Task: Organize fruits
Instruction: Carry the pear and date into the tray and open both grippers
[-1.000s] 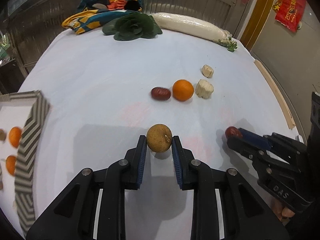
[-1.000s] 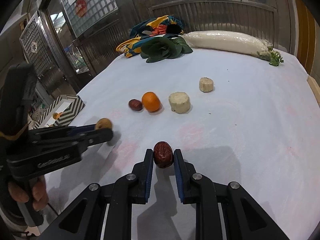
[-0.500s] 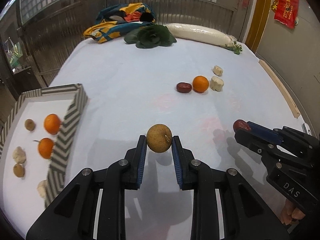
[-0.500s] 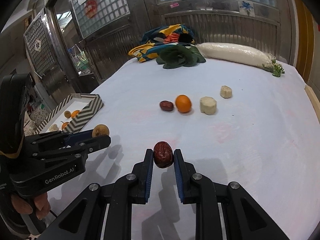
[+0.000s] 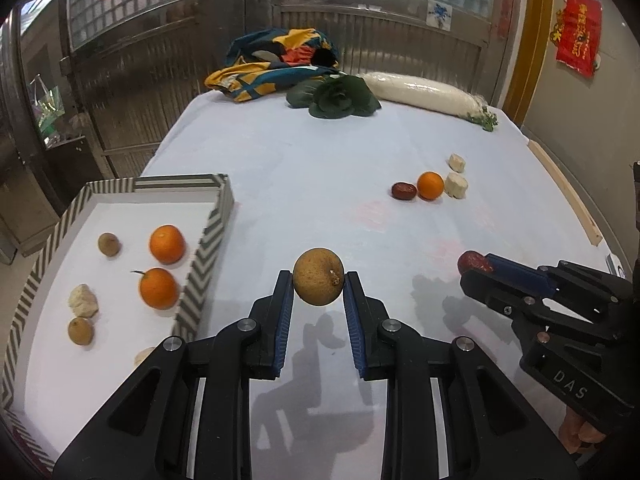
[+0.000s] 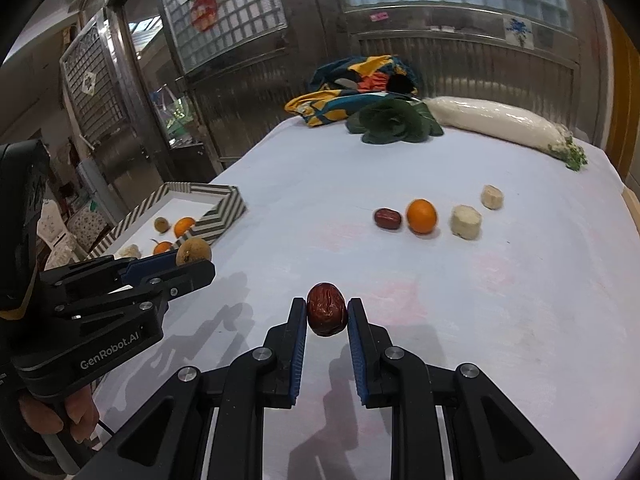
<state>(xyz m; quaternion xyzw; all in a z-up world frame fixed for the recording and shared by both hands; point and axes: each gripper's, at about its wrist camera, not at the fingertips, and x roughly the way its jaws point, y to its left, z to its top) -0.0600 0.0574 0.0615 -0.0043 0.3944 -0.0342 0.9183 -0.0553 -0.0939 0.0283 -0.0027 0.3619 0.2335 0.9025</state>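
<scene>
fruits were split between the striped tray (image 5: 208, 236) and the white table (image 5: 320, 168). "genrobot.ai" was printed on the left gripper (image 6: 188, 265) body in the right wrist view, "das" on the right gripper (image 5: 474, 268) body in the left wrist view. the tray, left of the left jaws, held two oranges (image 5: 167, 243), three small brown longans (image 5: 108, 244) and pale chunks (image 5: 83, 300). the left jaws were clamped on a brown longan (image 5: 319, 282) clear of the cloth. the right jaws were clamped on a red date (image 6: 327, 309), also off the table. ahead of both jaws lay another date (image 6: 387, 218), an orange (image 6: 421, 216) and two pale slices (image 6: 466, 221) in a row.
</scene>
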